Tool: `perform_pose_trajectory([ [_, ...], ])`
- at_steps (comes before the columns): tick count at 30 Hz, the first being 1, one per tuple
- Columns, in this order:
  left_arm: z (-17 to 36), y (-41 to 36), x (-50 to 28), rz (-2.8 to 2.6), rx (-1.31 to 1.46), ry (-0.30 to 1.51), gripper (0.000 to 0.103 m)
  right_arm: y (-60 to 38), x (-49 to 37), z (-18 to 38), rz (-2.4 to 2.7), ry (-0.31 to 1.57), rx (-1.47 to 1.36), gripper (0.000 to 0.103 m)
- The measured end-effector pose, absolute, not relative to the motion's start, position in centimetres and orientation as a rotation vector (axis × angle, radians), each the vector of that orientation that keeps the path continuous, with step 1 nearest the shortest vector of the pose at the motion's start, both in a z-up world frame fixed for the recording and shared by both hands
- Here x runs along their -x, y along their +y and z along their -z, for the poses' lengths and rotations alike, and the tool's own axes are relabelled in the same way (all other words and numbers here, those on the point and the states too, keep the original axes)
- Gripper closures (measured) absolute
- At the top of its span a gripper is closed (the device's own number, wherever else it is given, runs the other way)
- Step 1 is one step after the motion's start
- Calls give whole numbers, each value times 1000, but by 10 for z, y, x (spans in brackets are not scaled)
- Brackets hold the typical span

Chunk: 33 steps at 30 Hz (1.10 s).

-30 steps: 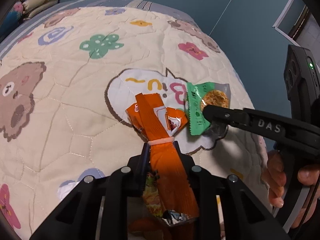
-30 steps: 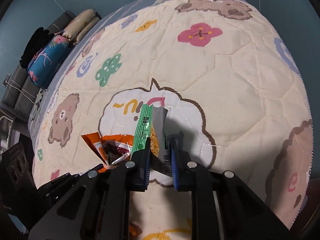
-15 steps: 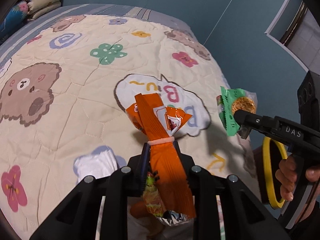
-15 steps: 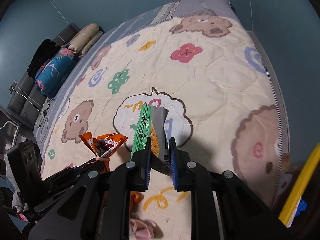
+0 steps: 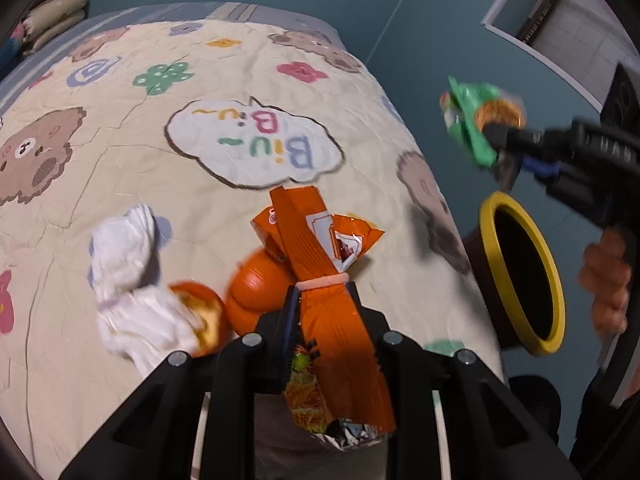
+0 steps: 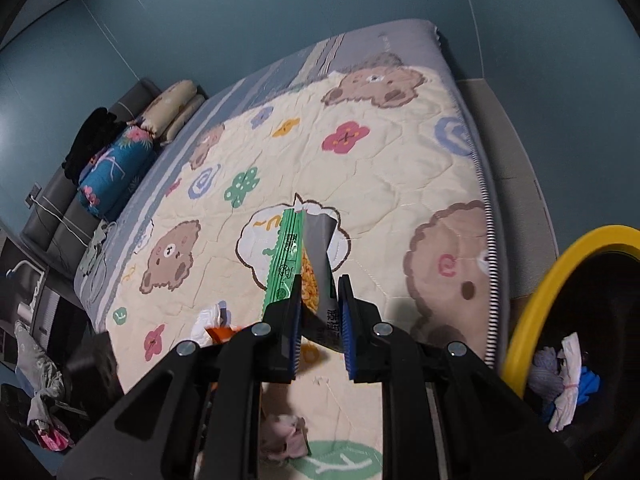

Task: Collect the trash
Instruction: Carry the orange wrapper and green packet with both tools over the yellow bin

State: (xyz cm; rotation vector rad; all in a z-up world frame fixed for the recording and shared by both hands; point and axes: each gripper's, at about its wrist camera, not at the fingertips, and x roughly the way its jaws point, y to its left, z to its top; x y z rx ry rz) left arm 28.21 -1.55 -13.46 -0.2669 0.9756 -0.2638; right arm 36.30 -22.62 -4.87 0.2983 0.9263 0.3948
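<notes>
My left gripper [image 5: 320, 300] is shut on an orange snack wrapper [image 5: 320, 248] and holds it above the quilted bed [image 5: 120, 160]. My right gripper [image 6: 319, 300] is shut on a green snack wrapper [image 6: 288, 256], lifted off the bed; in the left wrist view the same green wrapper [image 5: 476, 120] hangs in the air just above a yellow-rimmed trash bin [image 5: 520, 276]. The bin [image 6: 560, 272] stands beside the bed's edge at the right. On the quilt below my left gripper lie a crumpled white tissue [image 5: 128, 276] and orange peel pieces [image 5: 256, 284].
Pillows and a blue floral cushion [image 6: 116, 168] lie at the bed's far end. A pinkish crumpled scrap [image 6: 286, 436] lies on the quilt under my right gripper. The bin holds white and blue rubbish [image 6: 568, 384]. A hand [image 5: 608, 280] grips the right tool. Clutter [image 6: 40, 400] sits on the floor at left.
Both grippers have lifted and drawn back from the speech-bubble patch toward the bed's edge with their wrappers. The yellow bin, tissue and peel have come into view.
</notes>
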Motion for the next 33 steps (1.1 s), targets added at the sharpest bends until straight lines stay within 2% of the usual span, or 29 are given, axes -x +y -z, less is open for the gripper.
perform_pose_trajectory([
  [19,22,-80,-246,377,279,711,81,-321,-271,-39,-327,725,-307,87],
  [33,-18,-145,-262,434,168,633,81,-402,-239,-62,-217,630,-353,87],
])
